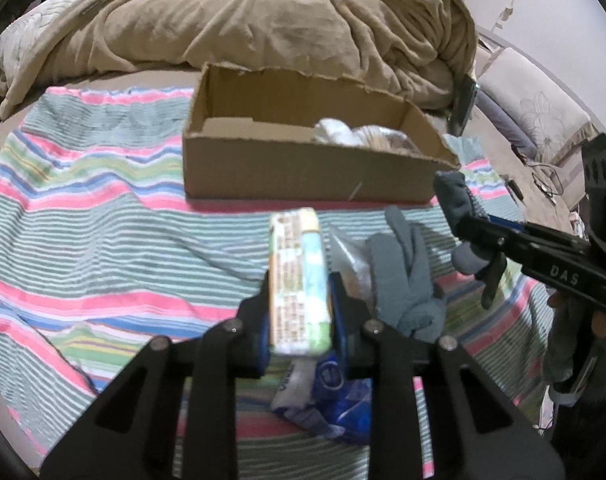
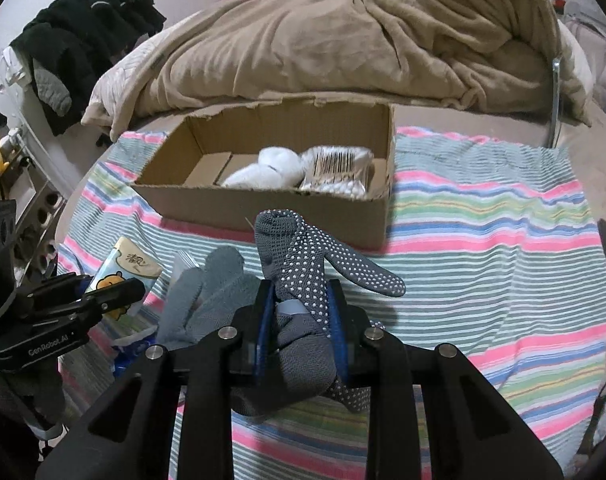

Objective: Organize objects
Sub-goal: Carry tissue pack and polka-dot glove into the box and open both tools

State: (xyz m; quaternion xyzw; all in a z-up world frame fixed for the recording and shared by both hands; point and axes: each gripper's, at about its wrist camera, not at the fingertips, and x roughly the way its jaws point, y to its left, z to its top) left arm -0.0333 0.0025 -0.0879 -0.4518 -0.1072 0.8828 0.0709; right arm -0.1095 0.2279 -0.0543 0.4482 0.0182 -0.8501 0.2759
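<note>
My left gripper [image 1: 301, 320] is shut on a tissue pack [image 1: 299, 276], held above the striped towel [image 1: 103, 240]; the pack also shows in the right wrist view [image 2: 125, 276]. My right gripper [image 2: 301, 320] is shut on a grey dotted glove [image 2: 307, 272], also seen at the right of the left wrist view [image 1: 459, 208]. A second grey glove [image 1: 407, 280] lies on the towel between the grippers, and shows in the right wrist view [image 2: 207, 292]. An open cardboard box [image 2: 263, 204] ahead holds a white cloth [image 2: 271, 168] and a cotton swab pack [image 2: 339, 168].
A blue and white plastic packet [image 1: 331, 400] lies under my left gripper. A clear plastic bag [image 1: 347, 252] sits beside the loose glove. A rumpled tan blanket [image 2: 343, 40] lies behind the box. Dark clothes [image 2: 83, 32] hang at the far left.
</note>
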